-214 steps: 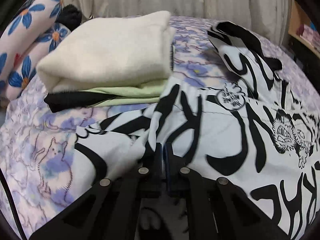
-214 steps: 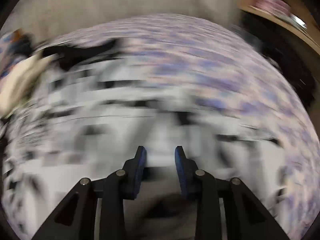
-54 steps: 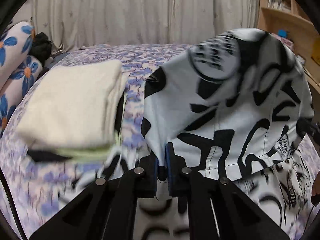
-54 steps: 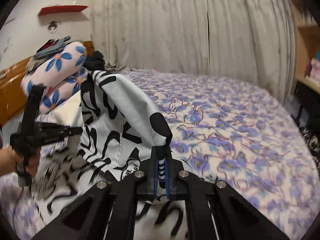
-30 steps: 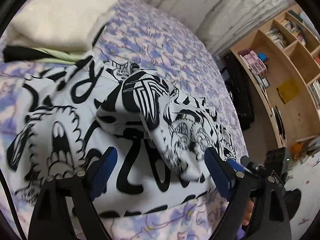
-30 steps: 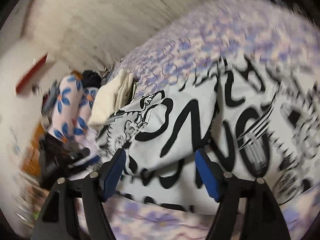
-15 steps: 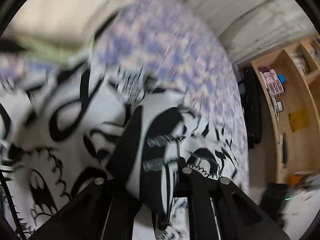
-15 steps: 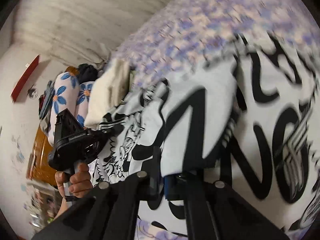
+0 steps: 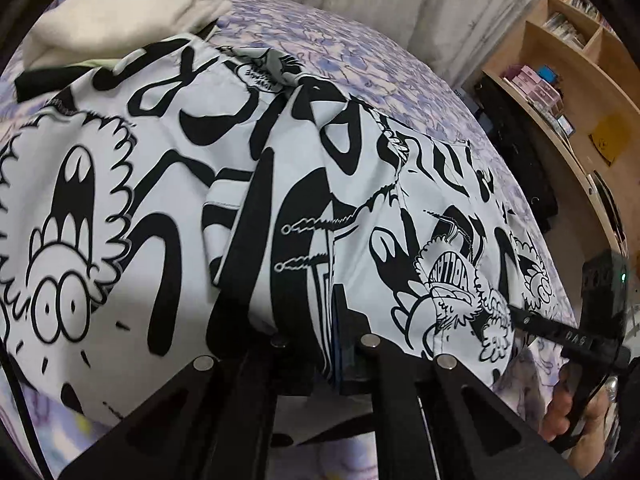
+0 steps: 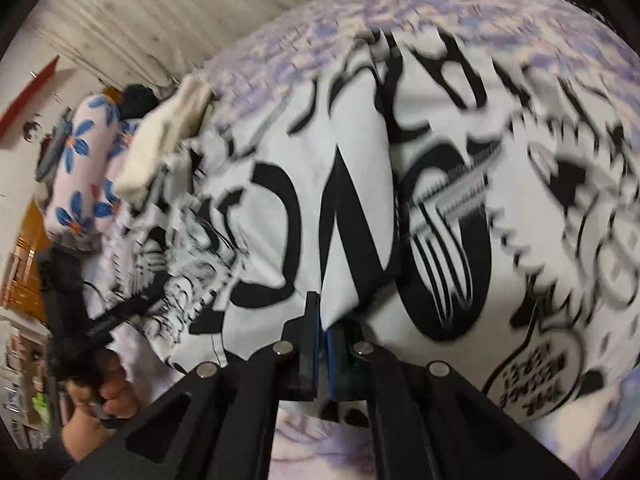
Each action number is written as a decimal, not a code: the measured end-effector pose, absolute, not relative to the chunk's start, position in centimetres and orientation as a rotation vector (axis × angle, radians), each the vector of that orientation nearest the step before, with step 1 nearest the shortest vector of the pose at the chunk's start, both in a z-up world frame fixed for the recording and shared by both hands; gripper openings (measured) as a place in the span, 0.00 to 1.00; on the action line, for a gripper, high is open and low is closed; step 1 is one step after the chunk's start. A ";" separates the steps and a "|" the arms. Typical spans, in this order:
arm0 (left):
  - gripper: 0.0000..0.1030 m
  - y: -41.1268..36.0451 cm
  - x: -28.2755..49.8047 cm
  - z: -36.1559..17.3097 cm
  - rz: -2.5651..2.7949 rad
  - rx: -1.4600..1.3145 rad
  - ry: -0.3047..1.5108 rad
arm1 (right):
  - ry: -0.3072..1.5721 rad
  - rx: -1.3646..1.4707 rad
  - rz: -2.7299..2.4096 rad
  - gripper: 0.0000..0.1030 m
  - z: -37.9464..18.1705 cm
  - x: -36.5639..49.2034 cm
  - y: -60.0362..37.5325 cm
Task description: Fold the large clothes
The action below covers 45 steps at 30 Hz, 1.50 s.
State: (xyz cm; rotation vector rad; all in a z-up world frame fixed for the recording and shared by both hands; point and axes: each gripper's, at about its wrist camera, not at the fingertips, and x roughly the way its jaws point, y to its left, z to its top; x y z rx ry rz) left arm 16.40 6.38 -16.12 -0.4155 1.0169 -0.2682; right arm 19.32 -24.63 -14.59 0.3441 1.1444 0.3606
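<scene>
A large white garment with black cartoon print [image 9: 160, 184] lies spread on the bed, with one part folded over its middle. My left gripper [image 9: 334, 320] is shut on a fold of this garment at its near edge. My right gripper [image 10: 322, 322] is shut on another fold of the same garment [image 10: 400, 200] at its near edge. The right gripper also shows at the right of the left wrist view [image 9: 568, 336], and the left gripper at the left of the right wrist view [image 10: 100, 324], each held in a hand. The right wrist view is blurred.
A stack of folded clothes with a cream piece on top [image 9: 120, 12] lies at the far left of the bed, touching the garment. Flowered pillows [image 10: 80, 168] lie behind it. The bedsheet [image 9: 340, 48] has a purple flower print. Wooden shelves [image 9: 572, 64] stand to the right.
One second ago both grippers were open above the garment. Both have since closed on folds at its near edge and moved in low over the cloth.
</scene>
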 end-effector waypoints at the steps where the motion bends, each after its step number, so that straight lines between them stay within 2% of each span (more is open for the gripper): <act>1: 0.05 6.6 16.4 -16.0 -0.265 -0.427 1.023 | 1.131 0.323 0.343 0.02 -14.2 19.1 -24.3; 4: 0.12 6.3 16.7 -15.2 -0.243 -0.363 1.049 | 1.110 0.268 0.292 0.09 -12.9 18.8 -23.5; 5: 0.19 6.5 16.3 -14.7 -0.229 -0.329 1.049 | 1.096 0.246 0.276 0.11 -12.2 18.7 -23.3; 6: 0.22 6.4 15.9 -13.8 -0.207 -0.280 1.037 | 1.078 0.223 0.257 0.12 -11.5 18.6 -23.1; 7: 0.31 6.3 15.5 -13.1 -0.184 -0.237 1.019 | 1.056 0.198 0.237 0.14 -10.8 18.4 -22.9; 8: 0.48 6.1 15.2 -12.2 -0.149 -0.187 0.993 | 1.034 0.180 0.220 0.19 -10.4 18.1 -22.9; 9: 0.57 6.0 14.9 -11.3 -0.108 -0.145 0.965 | 1.013 0.168 0.206 0.22 -10.1 17.9 -23.1; 10: 0.71 6.0 14.4 -10.3 -0.045 -0.104 0.917 | 0.980 0.155 0.178 0.30 -9.4 17.6 -23.1; 11: 0.74 6.1 14.0 -9.6 -0.014 -0.089 0.882 | 0.960 0.151 0.162 0.37 -8.9 17.3 -23.1; 15: 0.74 5.3 13.3 -7.0 0.004 -0.060 0.765 | 0.884 0.136 0.149 0.39 -7.2 16.9 -22.1; 16: 0.69 5.0 13.5 -6.6 -0.014 -0.070 0.757 | 0.878 0.134 0.164 0.39 -7.2 17.1 -21.7; 17: 0.50 4.6 13.8 -6.4 -0.038 -0.086 0.747 | 0.874 0.132 0.188 0.39 -7.2 17.5 -21.0; 18: 0.37 4.0 14.4 -6.3 -0.068 -0.103 0.746 | 0.875 0.125 0.216 0.39 -7.2 18.0 -20.0; 19: 0.14 3.5 15.2 -6.3 -0.088 -0.111 0.761 | 0.878 0.121 0.241 0.39 -7.2 18.6 -19.1; 20: 0.09 2.7 16.2 -6.6 -0.110 -0.121 0.791 | 0.878 0.119 0.262 0.39 -7.1 18.8 -18.7; 27: 0.09 0.5 21.7 -10.6 -0.100 -0.148 0.908 | 0.936 0.043 0.365 0.39 -9.8 22.8 -13.5; 30: 0.09 0.8 23.0 -13.8 0.011 -0.061 1.007 | 0.946 -0.051 0.295 0.35 -11.5 23.6 -13.7; 32: 0.09 1.9 22.8 -14.8 0.045 -0.071 1.001 | 0.909 -0.130 0.154 0.34 -11.9 23.6 -15.1; 36: 0.09 4.3 21.9 -15.5 0.052 -0.132 0.988 | 0.953 -0.114 -0.020 0.34 -13.7 23.7 -20.6; 38: 0.09 4.5 21.6 -15.7 0.051 -0.132 0.989 | 0.989 -0.020 -0.017 0.34 -14.4 23.5 -23.1; 45: 0.09 3.7 21.3 -15.4 0.085 -0.079 1.000 | 0.981 -0.036 -0.020 0.34 -14.2 22.3 -22.5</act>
